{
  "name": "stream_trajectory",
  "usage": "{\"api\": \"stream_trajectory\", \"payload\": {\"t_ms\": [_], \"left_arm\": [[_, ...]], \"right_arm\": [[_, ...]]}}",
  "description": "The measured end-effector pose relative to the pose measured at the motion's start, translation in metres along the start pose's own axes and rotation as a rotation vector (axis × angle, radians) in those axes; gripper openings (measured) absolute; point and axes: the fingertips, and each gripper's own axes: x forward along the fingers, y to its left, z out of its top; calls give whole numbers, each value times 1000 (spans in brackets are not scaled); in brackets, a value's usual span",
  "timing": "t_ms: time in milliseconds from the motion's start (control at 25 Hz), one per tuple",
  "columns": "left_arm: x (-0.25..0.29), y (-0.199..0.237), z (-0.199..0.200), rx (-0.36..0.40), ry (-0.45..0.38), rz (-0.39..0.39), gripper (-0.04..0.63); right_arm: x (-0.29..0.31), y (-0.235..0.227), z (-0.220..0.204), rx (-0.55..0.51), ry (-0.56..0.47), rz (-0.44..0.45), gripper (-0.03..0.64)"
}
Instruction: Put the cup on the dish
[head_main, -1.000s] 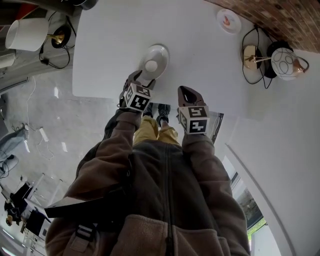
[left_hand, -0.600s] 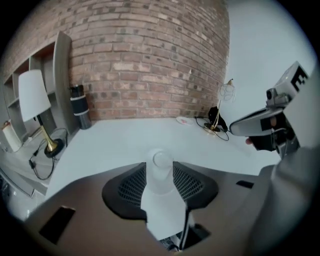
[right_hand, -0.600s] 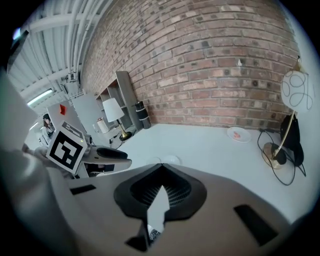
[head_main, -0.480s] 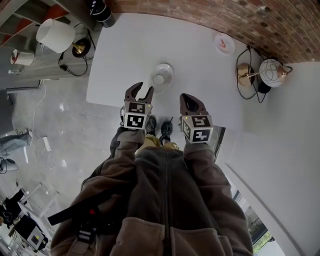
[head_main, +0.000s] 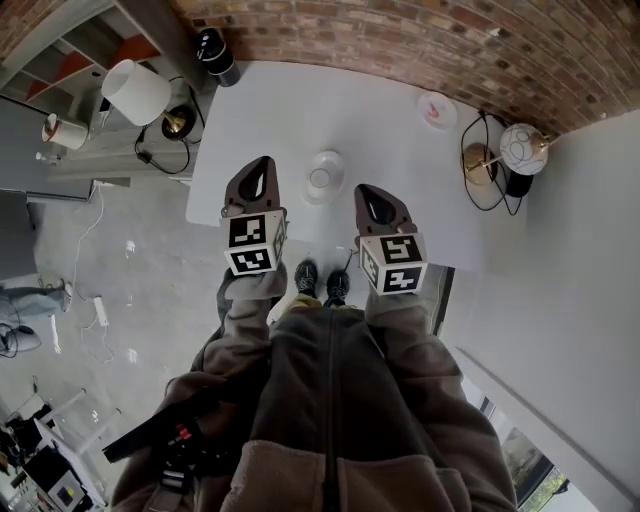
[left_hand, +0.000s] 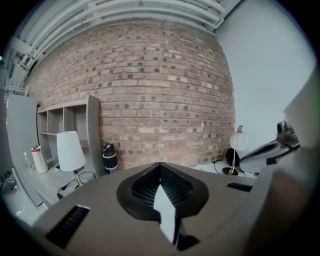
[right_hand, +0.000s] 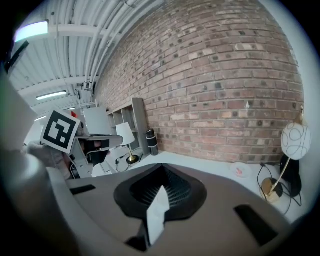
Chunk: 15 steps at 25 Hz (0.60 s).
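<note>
Once spread, left gripper (head_main: 262, 163) closed, empty.

The left gripper (head_main: 262, 165), a brown two-jaw tool with a marker cube, had stood a second earlier with its jaws spread right at the near edge of the shallow white dish (head_main: 331, 160) bearing the small white cup (head_main: 320, 180). It drew back and rose, and its jaws, which had just been closing, came together with nothing between them. The matching right gripper (head_main: 366, 192) lifted alongside it. Both came to hang well apart from the dish, above the near edge of the white table (head_main: 350, 110). The head view swung up too, so the red brick wall (head_main: 400, 40) filled more of its top.
</note>
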Motion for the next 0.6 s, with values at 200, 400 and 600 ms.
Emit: {"api": "stream_trajectory", "payload": {"t_ms": [200, 400, 600], "left_arm": [[-24, 5, 62, -6, -124, 34, 6], [-41, 5, 115, -16, -206, 31, 5], [-53, 3, 155, -25, -261, 29, 5]], "right_arm": [[-18, 5, 56, -65, -121, -11, 2], [-32, 12, 104, -83, -210, -10, 2], [-45, 14, 144, -78, -277, -17, 2]]}}
